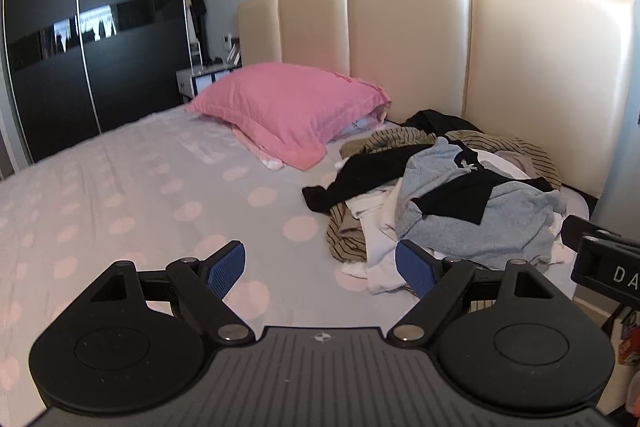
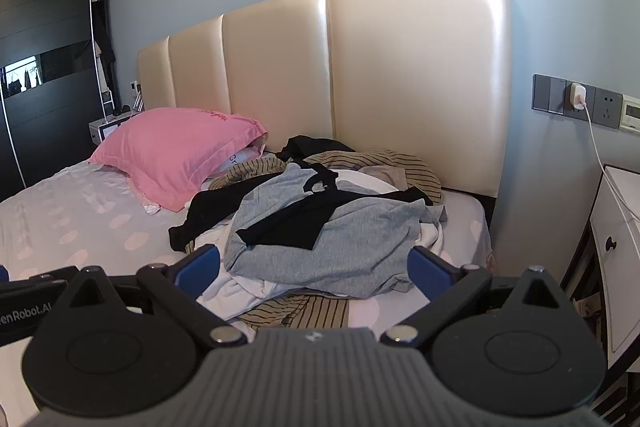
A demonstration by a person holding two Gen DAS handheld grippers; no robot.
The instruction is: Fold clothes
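A heap of unfolded clothes (image 1: 448,195) lies on the right side of the bed (image 1: 140,187), close under the cream padded headboard (image 1: 408,39) and just beside the pink pillow (image 1: 288,107). On top sits a grey-blue knit top (image 2: 332,247) with a black garment (image 2: 288,223) draped across it; olive striped pieces (image 2: 384,163) and white fabric (image 2: 240,287) spread beneath. The left gripper (image 1: 320,269) hovers over the dotted sheet with its blue pads wide apart and nothing between them; the heap lies ahead and to its right, its near white edge just beside the right-hand pad (image 1: 416,267). The right gripper (image 2: 314,265) is likewise spread and empty, aimed straight at the heap, whose grey-blue top fills the gap between its fingers in view; whether it touches the cloth cannot be told. A white nightstand (image 2: 616,247) stands right of the bed.
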